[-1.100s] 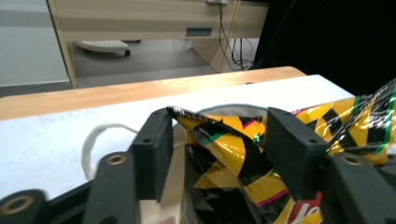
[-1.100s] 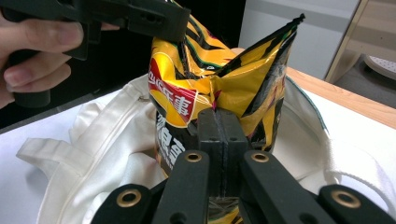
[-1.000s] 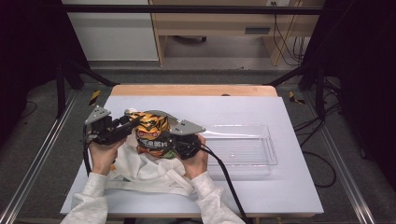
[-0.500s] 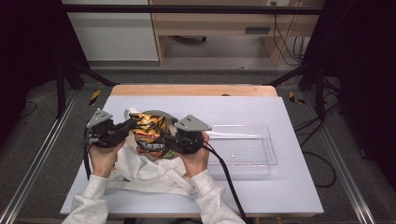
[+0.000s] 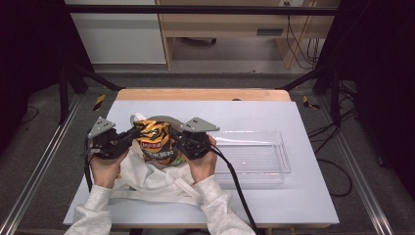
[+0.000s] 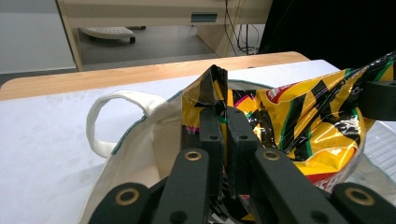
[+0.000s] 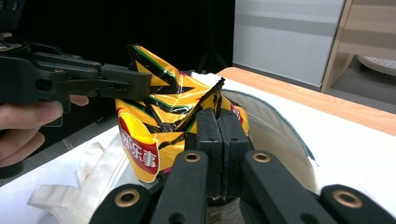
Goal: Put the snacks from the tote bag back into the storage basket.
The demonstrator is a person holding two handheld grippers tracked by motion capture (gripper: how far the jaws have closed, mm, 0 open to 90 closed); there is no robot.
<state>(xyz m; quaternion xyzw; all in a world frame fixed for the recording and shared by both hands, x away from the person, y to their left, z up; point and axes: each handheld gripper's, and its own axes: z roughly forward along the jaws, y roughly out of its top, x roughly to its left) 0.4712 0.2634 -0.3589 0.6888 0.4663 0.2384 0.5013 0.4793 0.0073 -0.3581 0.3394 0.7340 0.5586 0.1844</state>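
A crinkled, glossy yellow crisp bag [image 5: 155, 143] with black stripes, green edging and a red logo is seen left of centre in the high view, standing upright in the mouth of a white cloth tote bag [image 5: 147, 176] on the white table [image 5: 293, 205]. The left tongs [image 5: 131, 134] are pinched shut on the bag's left top corner, the right tongs [image 5: 177, 139] on its right edge. A clear plastic tray [image 5: 254, 159] lies to the right.

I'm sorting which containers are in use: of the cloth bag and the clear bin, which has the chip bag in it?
The white cloth bag: the yellow chip bag stands in its open mouth, pinched by both grippers. The clear plastic bin to its right holds nothing.
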